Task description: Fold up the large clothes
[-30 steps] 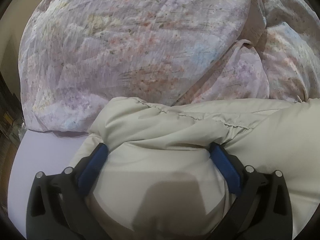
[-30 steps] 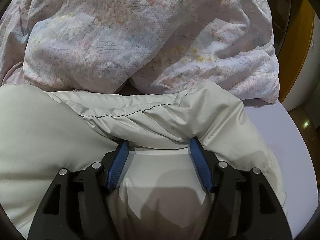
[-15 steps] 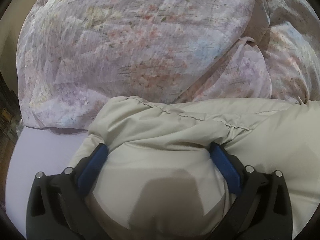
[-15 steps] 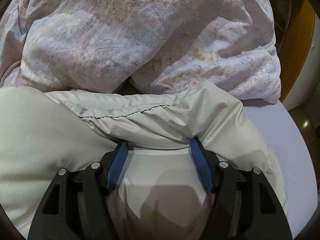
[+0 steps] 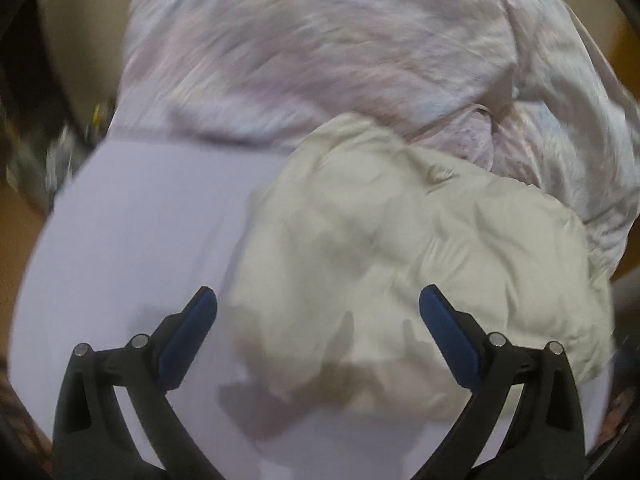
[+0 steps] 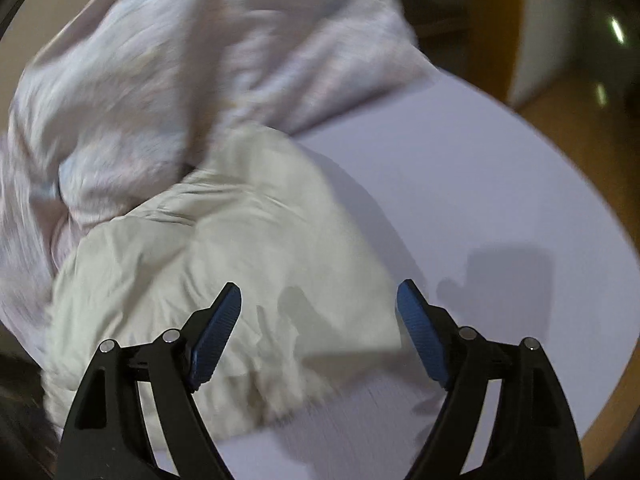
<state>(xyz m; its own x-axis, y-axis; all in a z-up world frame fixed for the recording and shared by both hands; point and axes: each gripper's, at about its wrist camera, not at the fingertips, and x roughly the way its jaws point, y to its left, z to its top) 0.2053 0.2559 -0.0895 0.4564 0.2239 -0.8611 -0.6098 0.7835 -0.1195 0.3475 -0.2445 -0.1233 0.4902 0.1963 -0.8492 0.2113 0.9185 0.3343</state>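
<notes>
Left wrist view: lavender bedsheet (image 5: 132,220) at left, the left gripper (image 5: 318,308) spread wide and holding nothing above it, then the crumpled beige jacket (image 5: 420,248) against the floral duvet (image 5: 320,52). Right wrist view: jacket (image 6: 208,256) left, right gripper (image 6: 319,300) spread, empty.

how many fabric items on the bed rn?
2. The beige garment lies bunched on the lavender sheet ahead of both open grippers; the floral quilt is heaped behind it, touching. More may be hidden underneath.
</notes>
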